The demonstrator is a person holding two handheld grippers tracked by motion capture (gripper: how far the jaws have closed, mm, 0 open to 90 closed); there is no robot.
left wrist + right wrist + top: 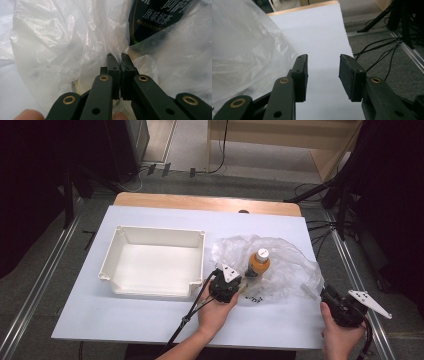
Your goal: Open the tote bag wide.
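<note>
plastic bag (280,265), thin and clear, lies crumpled on the white counter (150,320), to the right of the tray, and a bottle stands inside it. the left gripper (120,60) has its fingers (113,72) pressed together on a fold of this bag, and the film rises from between them in the left gripper view. just behind the fold is the bottle (258,262), with orange drink, a white cap and a dark label with chinese writing. in the high view the left gripper (239,285) is at the near left edge of the bag, held by the left hand (216,307). the right gripper (323,75) has its fingers (348,75) part open and nothing between them; only bare counter shows in the gap, and the bag is just beside the left finger. in the high view the right gripper (324,292) is at the right edge of the bag, near the counter's right side. the white tray (115,267) stands empty
</note>
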